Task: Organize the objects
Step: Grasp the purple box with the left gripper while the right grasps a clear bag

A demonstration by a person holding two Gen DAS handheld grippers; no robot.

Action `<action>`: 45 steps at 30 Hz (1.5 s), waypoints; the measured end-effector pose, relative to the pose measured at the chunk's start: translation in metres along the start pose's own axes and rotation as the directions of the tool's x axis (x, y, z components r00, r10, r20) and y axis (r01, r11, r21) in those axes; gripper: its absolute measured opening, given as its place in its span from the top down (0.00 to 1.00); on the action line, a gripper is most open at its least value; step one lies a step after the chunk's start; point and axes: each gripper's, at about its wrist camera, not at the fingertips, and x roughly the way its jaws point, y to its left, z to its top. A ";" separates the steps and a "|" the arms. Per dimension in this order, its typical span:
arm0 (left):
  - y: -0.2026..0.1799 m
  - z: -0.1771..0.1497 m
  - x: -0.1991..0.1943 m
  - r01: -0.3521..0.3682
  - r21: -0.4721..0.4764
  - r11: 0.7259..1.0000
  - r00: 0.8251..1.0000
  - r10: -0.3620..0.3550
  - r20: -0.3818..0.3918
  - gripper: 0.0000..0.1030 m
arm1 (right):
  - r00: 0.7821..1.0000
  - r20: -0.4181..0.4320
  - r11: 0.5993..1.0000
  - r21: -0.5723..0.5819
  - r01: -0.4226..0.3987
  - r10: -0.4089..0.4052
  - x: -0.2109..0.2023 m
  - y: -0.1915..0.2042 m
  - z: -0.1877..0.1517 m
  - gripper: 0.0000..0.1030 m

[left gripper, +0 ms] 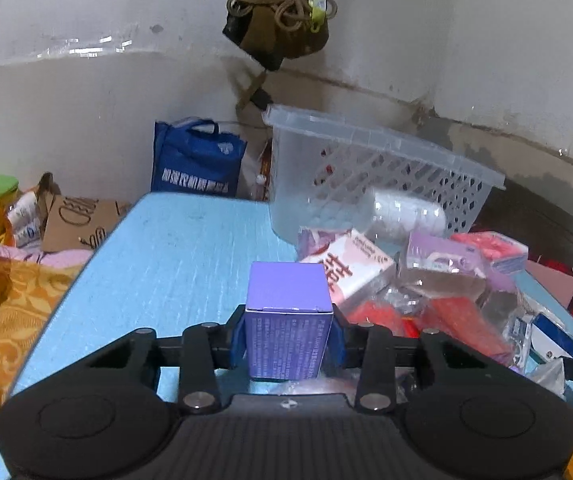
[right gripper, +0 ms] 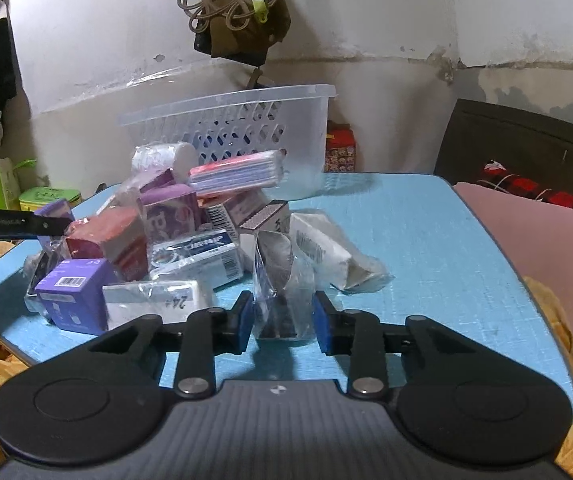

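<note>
Left wrist view: my left gripper [left gripper: 286, 340] clamps a purple box [left gripper: 289, 320] above the blue table [left gripper: 174, 248], so it goes next into the plastic basket [left gripper: 366, 168] beyond. My right gripper [right gripper: 282, 322] straddles a clear-wrapped packet [right gripper: 280, 292], pads seemingly not yet closed; pinching comes next.

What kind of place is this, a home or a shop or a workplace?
Most likely a lived-in room at home. A small light-blue table stands against a stained white wall, orange patterned bedding lies beside it, and a blue shopping bag and cardboard box sit behind.

Left gripper [left gripper: 286, 338] clamped shut; right gripper [right gripper: 284, 322] apparently half-open, pads parted.
</note>
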 end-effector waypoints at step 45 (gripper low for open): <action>-0.037 0.112 0.019 0.120 0.130 0.984 0.973 -0.142 0.184 0.12 | 0.946 0.295 0.990 -0.079 -0.115 0.134 0.030 -0.009 0.120 0.00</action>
